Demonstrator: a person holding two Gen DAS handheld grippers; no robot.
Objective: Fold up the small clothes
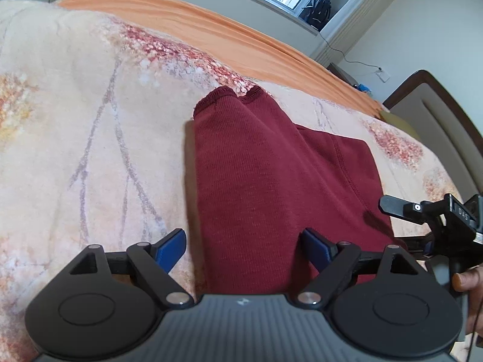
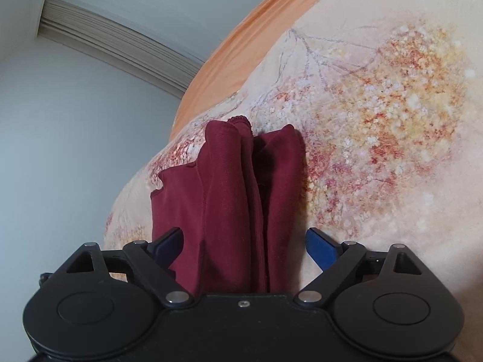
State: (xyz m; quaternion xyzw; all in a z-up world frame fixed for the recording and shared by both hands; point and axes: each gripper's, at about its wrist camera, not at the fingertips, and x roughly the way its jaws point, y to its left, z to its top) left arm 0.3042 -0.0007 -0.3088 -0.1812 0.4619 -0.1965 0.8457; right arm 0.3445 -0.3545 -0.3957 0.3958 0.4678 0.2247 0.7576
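Left wrist view shows a maroon knit garment [image 1: 271, 181] lying on a floral blanket [image 1: 90, 135] that covers the bed, with a plain orange sheet [image 1: 211, 33] beyond the blanket's far edge. The garment is already gathered into a long narrow strip, its hemmed end pointing away toward the orange sheet and a second layer with a stitched seam showing at its right side. The left gripper [image 1: 244, 246] hangs over the garment's near end with its blue pads spread wide and nothing pinched between them; one pad sits off the cloth's left edge, the other over the fabric. From the right wrist view the strip reads as several lengthwise folds stacked loosely, edges uneven, and the right gripper [image 2: 246, 246] is likewise released, its pads straddling the near end without pressing it. Judged from this, the lengthwise folding looks done. A crosswise fold to shorten the strip, plus some tidying of the ragged edges, seems to remain.
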